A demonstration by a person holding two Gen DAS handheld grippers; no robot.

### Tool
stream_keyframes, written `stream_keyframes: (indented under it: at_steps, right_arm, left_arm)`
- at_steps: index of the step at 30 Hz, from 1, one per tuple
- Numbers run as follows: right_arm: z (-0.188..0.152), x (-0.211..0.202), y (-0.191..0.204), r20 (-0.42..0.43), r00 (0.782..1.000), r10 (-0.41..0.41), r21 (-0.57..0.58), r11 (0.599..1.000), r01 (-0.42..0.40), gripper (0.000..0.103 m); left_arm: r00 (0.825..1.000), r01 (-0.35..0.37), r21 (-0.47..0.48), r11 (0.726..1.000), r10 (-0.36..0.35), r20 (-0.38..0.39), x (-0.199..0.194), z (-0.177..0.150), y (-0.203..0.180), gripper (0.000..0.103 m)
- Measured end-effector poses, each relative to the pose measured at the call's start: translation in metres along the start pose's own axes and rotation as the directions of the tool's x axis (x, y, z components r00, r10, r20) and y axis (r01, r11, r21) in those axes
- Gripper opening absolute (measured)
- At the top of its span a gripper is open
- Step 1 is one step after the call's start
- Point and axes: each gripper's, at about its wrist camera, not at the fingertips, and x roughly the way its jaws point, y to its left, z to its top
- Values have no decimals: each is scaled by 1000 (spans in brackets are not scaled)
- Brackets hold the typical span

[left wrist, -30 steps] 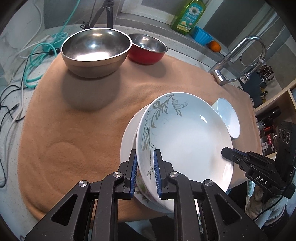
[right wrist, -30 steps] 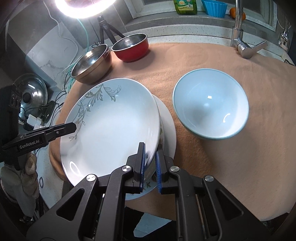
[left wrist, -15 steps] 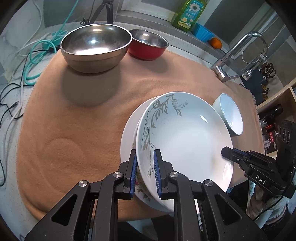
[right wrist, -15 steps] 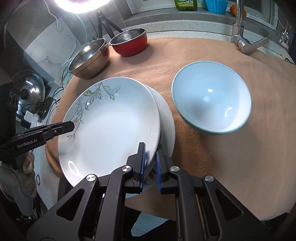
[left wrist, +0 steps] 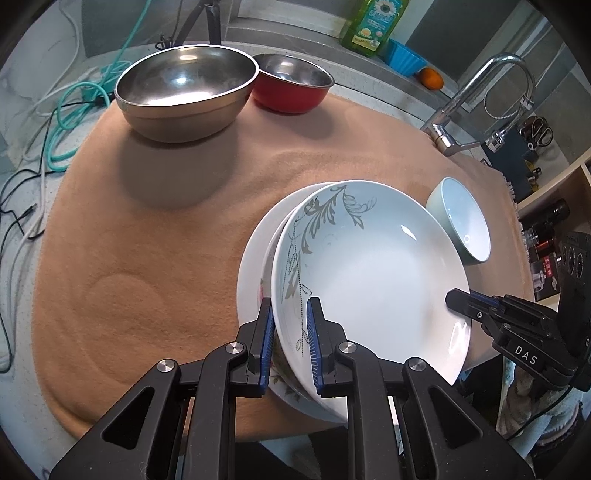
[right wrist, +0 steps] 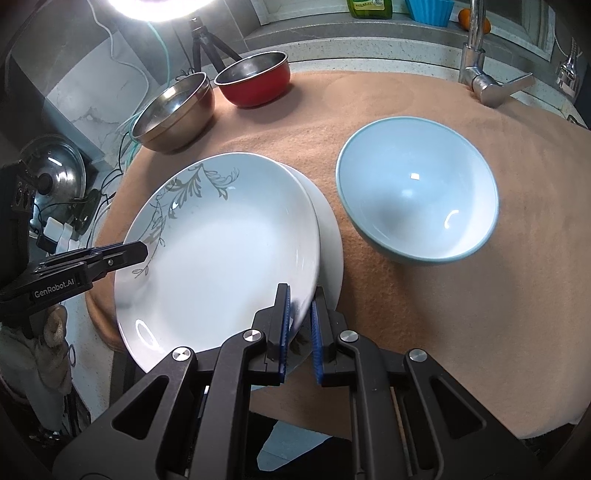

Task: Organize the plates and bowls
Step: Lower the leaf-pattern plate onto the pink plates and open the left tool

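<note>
A white plate with a grey leaf pattern (left wrist: 369, 273) (right wrist: 221, 254) hangs just above a plain white plate (left wrist: 255, 258) (right wrist: 328, 229) lying on the tan cloth. My left gripper (left wrist: 290, 306) is shut on the patterned plate's near-left rim, and my right gripper (right wrist: 300, 295) is shut on its opposite rim. In the right wrist view the left gripper's fingers (right wrist: 125, 254) pinch the rim by the leaf pattern. A light blue bowl (right wrist: 417, 192) (left wrist: 461, 221) stands right of the plates. A steel bowl (left wrist: 184, 92) and a red bowl (left wrist: 291, 85) sit at the far left.
The tan cloth (left wrist: 147, 229) covers the counter. A tap (left wrist: 465, 110) rises at the far right, with a green soap bottle (left wrist: 373, 26), a blue cup (left wrist: 404, 59) and an orange (left wrist: 431, 78) on the ledge behind. Cables (left wrist: 66, 110) trail off the left edge.
Both views have drifted slightly, so the steel and red bowls sit a little farther off. The patterned plate stays gripped by both grippers over the plain plate.
</note>
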Motion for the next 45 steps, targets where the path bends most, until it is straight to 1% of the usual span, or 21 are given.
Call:
stream_keyframes:
  at_steps: [5, 10, 14, 18, 22, 27, 35, 39, 42, 45]
  right_arm:
    - [-1, 2, 4, -1, 1000, -15, -23, 1000, 15, 11]
    - [0, 2, 3, -7, 1000, -13, -29, 999, 12, 12]
    - [0, 2, 4, -14, 1000, -18, -35, 999, 17, 12]
    - [0, 2, 5, -22, 999, -24, -38, 999, 23, 12]
    - [0, 3, 7, -25, 999, -32, -40, 999, 31, 13]
    - [0, 4, 10, -27, 999, -48, -52, 998, 46, 13]
    - [0, 4, 11, -28, 998, -61, -69, 996, 59, 14]
    - [0, 4, 12, -29, 998, -62, -73, 996, 60, 14]
    - [0, 4, 12, -31, 997, -66, -77, 995, 63, 14]
    - [0, 4, 12, -34, 997, -64, -77, 995, 61, 14]
  left_arm:
    - [1000, -15, 14, 1000, 15, 3, 0, 1, -1, 15]
    - [1000, -24, 21, 999, 24, 6, 0, 1, -2, 15]
    - [999, -45, 40, 998, 44, 5, 0, 1, -5, 15]
    - [997, -81, 80, 993, 81, 4, 1, 1, -11, 15]
    - [996, -94, 97, 991, 95, 1, 2, 2, -12, 15]
    - [991, -134, 141, 981, 136, 0, 4, 2, -17, 15]
    - [984, -176, 202, 964, 179, 3, 8, 3, -24, 15]
    - [983, -178, 210, 961, 182, 1, 8, 2, -22, 15]
    - [979, -198, 234, 952, 202, 8, 8, -1, -26, 15]
    - [980, -196, 237, 952, 200, 5, 9, -1, -26, 15]
